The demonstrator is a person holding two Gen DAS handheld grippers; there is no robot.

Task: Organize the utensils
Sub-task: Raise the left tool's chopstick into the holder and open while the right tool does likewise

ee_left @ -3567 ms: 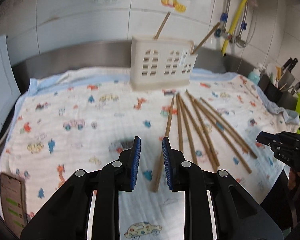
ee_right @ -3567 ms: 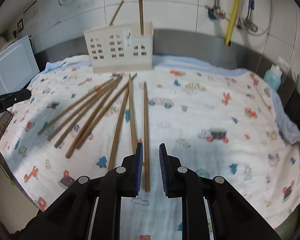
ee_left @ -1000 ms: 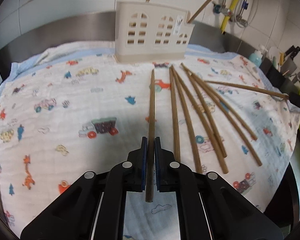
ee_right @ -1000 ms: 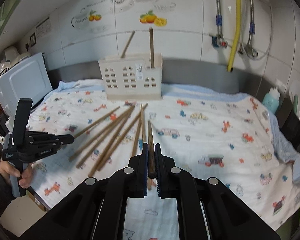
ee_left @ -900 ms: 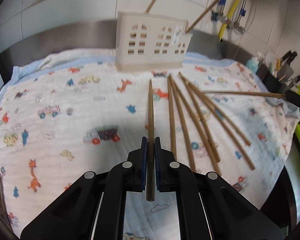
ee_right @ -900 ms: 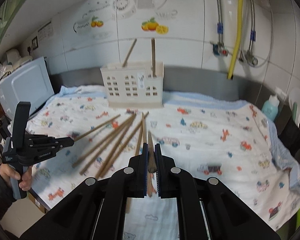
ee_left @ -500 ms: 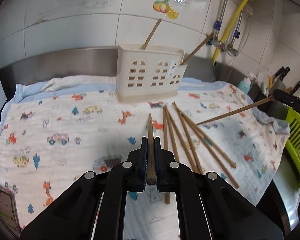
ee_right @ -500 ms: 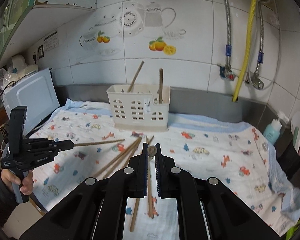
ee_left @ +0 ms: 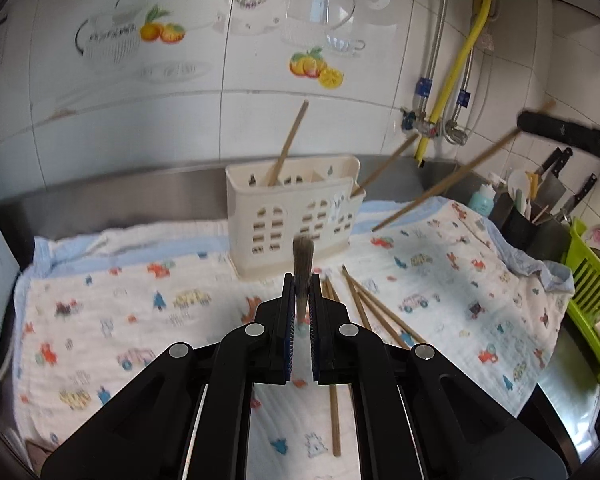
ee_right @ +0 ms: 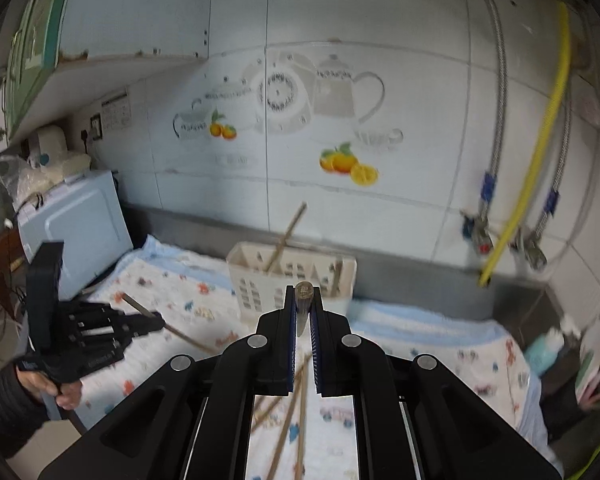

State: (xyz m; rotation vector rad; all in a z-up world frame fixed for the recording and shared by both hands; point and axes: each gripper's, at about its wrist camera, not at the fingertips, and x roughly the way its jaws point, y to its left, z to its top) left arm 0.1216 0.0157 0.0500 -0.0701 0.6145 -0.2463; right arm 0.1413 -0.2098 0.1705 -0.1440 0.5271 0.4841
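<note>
My left gripper [ee_left: 299,294] is shut on a brown chopstick [ee_left: 302,266] that points forward, end-on to the camera, held above the cloth short of the cream utensil holder [ee_left: 292,220]. My right gripper [ee_right: 302,304] is shut on another chopstick [ee_right: 303,292], also end-on, raised toward the holder [ee_right: 292,280]. The right gripper's chopstick [ee_left: 452,178] shows in the left wrist view, slanting down toward the holder's right side. The left gripper with its chopstick [ee_right: 172,330] shows at the left of the right wrist view. Two chopsticks stand in the holder. Several loose chopsticks [ee_left: 364,304] lie on the cloth.
A patterned cloth [ee_left: 120,320] covers the counter. A white appliance [ee_right: 76,220] stands at the far left. A knife and utensil pot [ee_left: 540,216], a teal bottle [ee_left: 482,202] and a green rack [ee_left: 592,292] stand at the right. Pipes and a yellow hose [ee_left: 456,68] run down the tiled wall.
Both grippers have risen and tilted up with their chopsticks, which now point end-on toward the holder. The right chopstick has lifted clear of the cloth and nears the holder's right side.
</note>
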